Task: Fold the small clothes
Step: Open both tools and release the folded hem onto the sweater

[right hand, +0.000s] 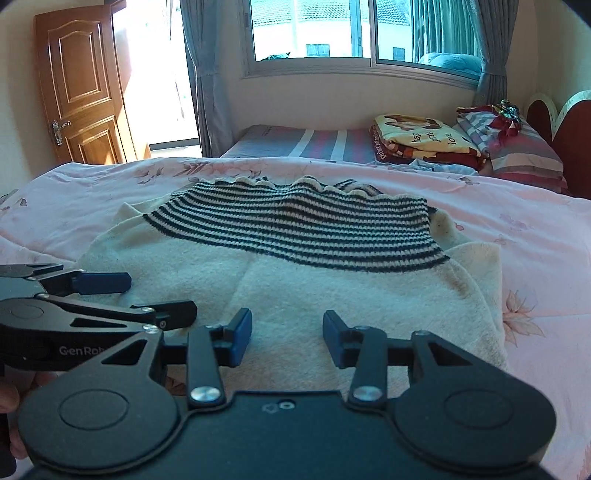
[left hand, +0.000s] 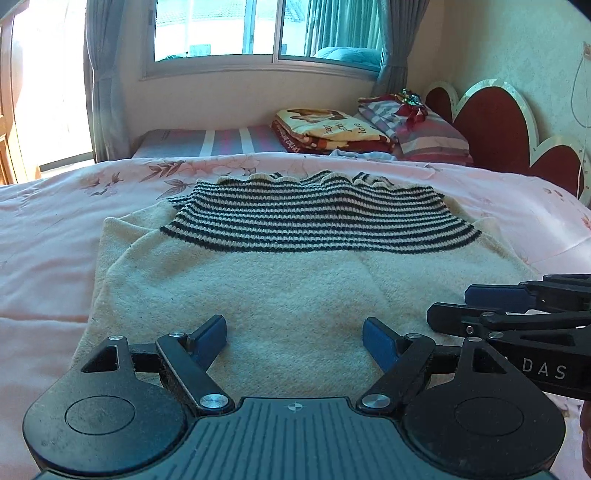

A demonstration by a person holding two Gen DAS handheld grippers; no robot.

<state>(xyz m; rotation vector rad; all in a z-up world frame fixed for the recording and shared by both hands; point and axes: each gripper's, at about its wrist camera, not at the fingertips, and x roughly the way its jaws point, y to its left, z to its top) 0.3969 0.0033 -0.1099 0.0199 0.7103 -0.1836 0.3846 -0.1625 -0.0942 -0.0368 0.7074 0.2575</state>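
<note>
A small cream knit garment (left hand: 288, 291) lies spread on the pink bed, with a black-and-cream striped part (left hand: 314, 218) folded over its far half. It also shows in the right wrist view (right hand: 295, 291), striped part (right hand: 295, 225) at the back. My left gripper (left hand: 294, 341) is open and empty, low over the garment's near edge. My right gripper (right hand: 287, 341) is open and empty over the same near edge. Each gripper shows side-on in the other's view: the right one (left hand: 480, 306) at the right, the left one (right hand: 147, 295) at the left.
The pink floral quilt (left hand: 55, 236) covers the bed all round the garment. Folded blankets (left hand: 328, 129) and striped pillows (left hand: 432, 140) lie at the far side near a red heart-shaped headboard (left hand: 495, 125). A window (right hand: 332, 29) and a wooden door (right hand: 81, 88) stand beyond.
</note>
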